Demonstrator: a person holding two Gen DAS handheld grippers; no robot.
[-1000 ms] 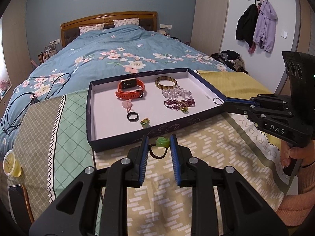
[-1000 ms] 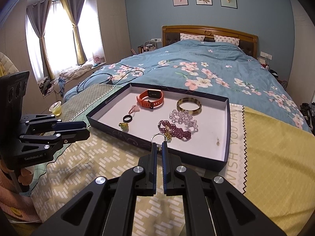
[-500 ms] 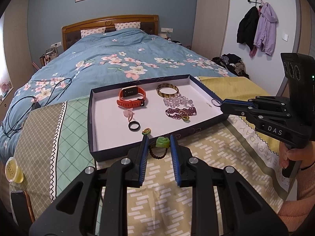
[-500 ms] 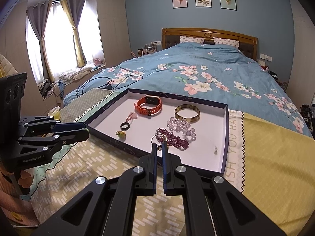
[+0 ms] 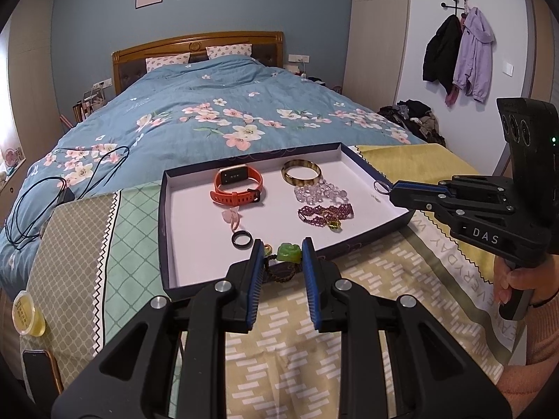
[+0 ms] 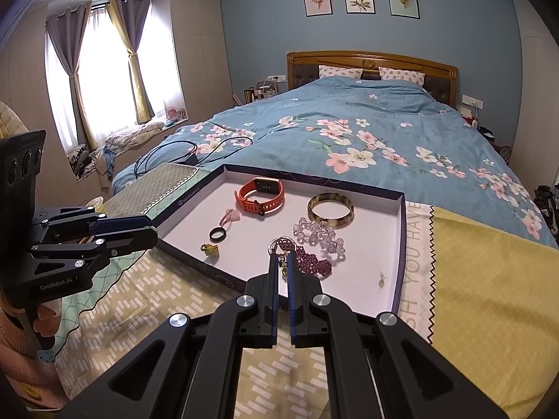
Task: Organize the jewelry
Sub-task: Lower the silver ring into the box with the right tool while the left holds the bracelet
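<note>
A dark blue box lid used as a tray [image 5: 161, 230] [image 6: 401, 244] lies on the bed cover and holds an orange watch [image 5: 237, 185] [image 6: 260, 195], a tan bangle [image 5: 301, 172] [image 6: 330, 208], clear beads [image 5: 319, 190] [image 6: 318, 234], purple beads [image 5: 325, 213] [image 6: 312, 263], a black ring [image 5: 241, 238] [image 6: 218, 234] and a pink piece [image 5: 232, 217]. My left gripper [image 5: 281, 256] is shut on a green pendant [image 5: 289, 252] with a dark cord [image 5: 281, 273], at the tray's near wall. My right gripper [image 6: 283, 262] [image 5: 388, 189] is shut on a silver ring [image 6: 282, 244] [image 5: 380, 186], held over the tray's right side.
The tray sits on a patterned cloth [image 5: 314, 331] over a blue floral duvet [image 5: 216, 111]. A black cable [image 5: 52, 188] lies at left. A yellow lidded cup [image 5: 26, 314] and a phone [image 5: 40, 373] lie near the left edge. A small green-yellow ring [image 6: 209, 249] is in the tray.
Both grippers have risen and moved forward over the tray. The silver ring has moved from the tray's right wall to above its inside. The pendant now hangs at the near wall.
</note>
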